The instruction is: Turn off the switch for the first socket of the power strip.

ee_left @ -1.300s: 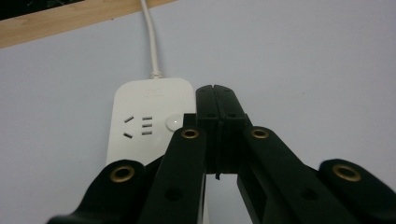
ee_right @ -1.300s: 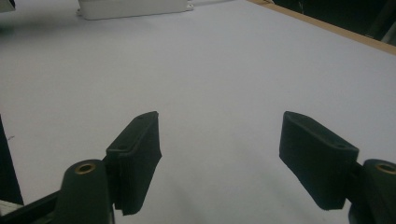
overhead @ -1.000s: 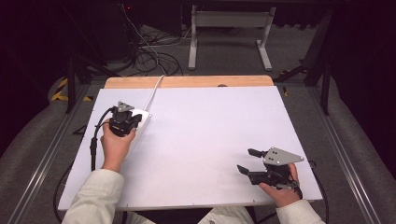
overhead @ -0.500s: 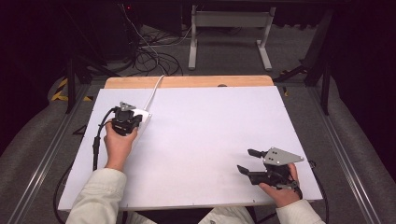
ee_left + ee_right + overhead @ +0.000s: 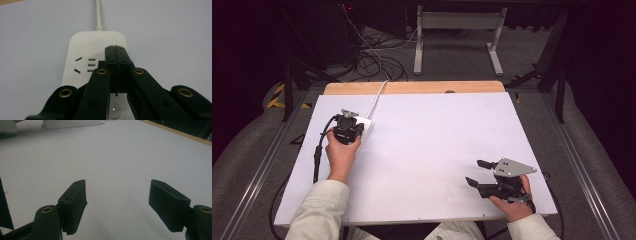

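Observation:
A white power strip (image 5: 82,50) lies flat on the white table top, its sockets facing up and its white cord (image 5: 98,12) running away to the far edge. My left gripper (image 5: 115,48) is shut, jaws pressed together with nothing between them, tips over the strip's face just right of the sockets. Whether the tips touch the strip I cannot tell. A round button (image 5: 113,110) shows below the jaws. From above, the left gripper (image 5: 348,129) sits over the strip (image 5: 367,125) at the left. My right gripper (image 5: 474,172) rests open near the front right; its jaws (image 5: 117,192) stand wide over bare table.
The white board (image 5: 437,130) covers the table, with a wooden strip (image 5: 412,87) along its far edge. Black cables trail from both grippers off the near side. A metal stand (image 5: 457,30) and loose cables lie on the floor beyond.

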